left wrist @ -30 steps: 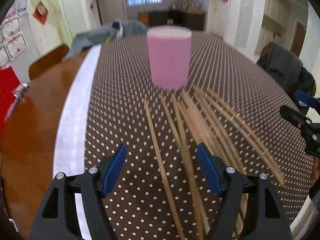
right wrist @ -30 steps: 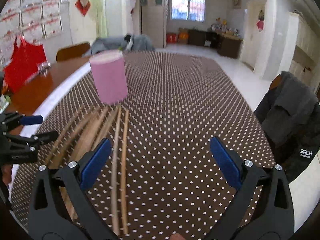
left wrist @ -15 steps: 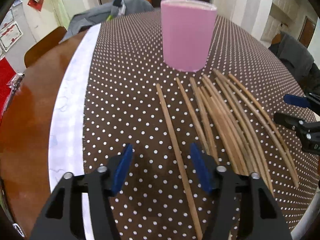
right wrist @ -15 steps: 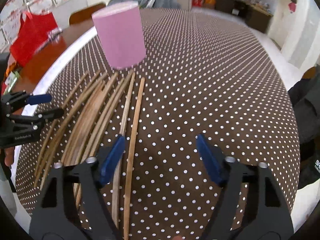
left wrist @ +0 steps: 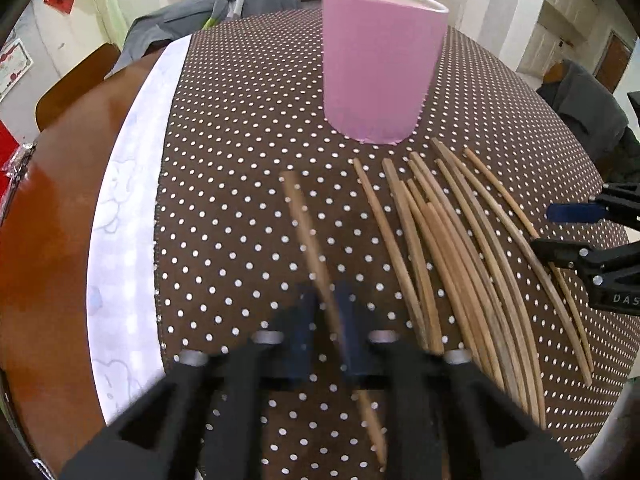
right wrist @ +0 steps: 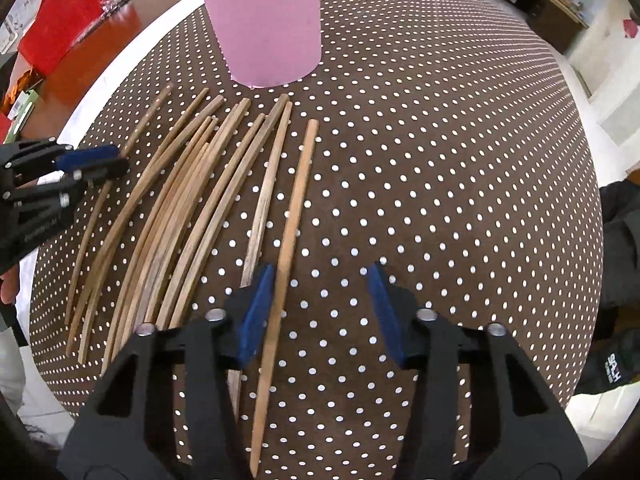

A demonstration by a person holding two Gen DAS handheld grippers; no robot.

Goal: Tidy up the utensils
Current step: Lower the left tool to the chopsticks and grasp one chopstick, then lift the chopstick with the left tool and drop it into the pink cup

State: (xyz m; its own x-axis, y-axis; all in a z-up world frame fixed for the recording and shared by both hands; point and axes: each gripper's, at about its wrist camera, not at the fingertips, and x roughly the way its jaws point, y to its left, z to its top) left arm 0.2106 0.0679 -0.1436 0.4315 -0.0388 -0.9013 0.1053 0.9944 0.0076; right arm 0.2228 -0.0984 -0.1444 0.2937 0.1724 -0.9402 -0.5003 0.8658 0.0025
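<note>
Lying fanned on the brown, white-dotted tabletop (right wrist: 440, 160): a spread of thin, pale wooden chopsticks (right wrist: 176, 208), slightly bowed, tips toward an upright pink cup (left wrist: 380, 68) ahead of both sets of fingers. Clenched on the leftmost chopstick (left wrist: 308, 236), left gripper (left wrist: 326, 332), blue pads blurred, stick running up between them toward the cup. Closing, right gripper (right wrist: 320, 312), fingers (right wrist: 256, 312) not yet pressing; rightmost chopstick (right wrist: 296, 208) between them, just beside the left pad, right pad well apart. Readable: "DAS" on the right gripper's black body in the left view; small lettering on a dark jacket (right wrist: 616, 320), too small to tell. Beyond the left gripper, red bag (right wrist: 68, 12); grey garment (left wrist: 208, 12) behind the cup.
</note>
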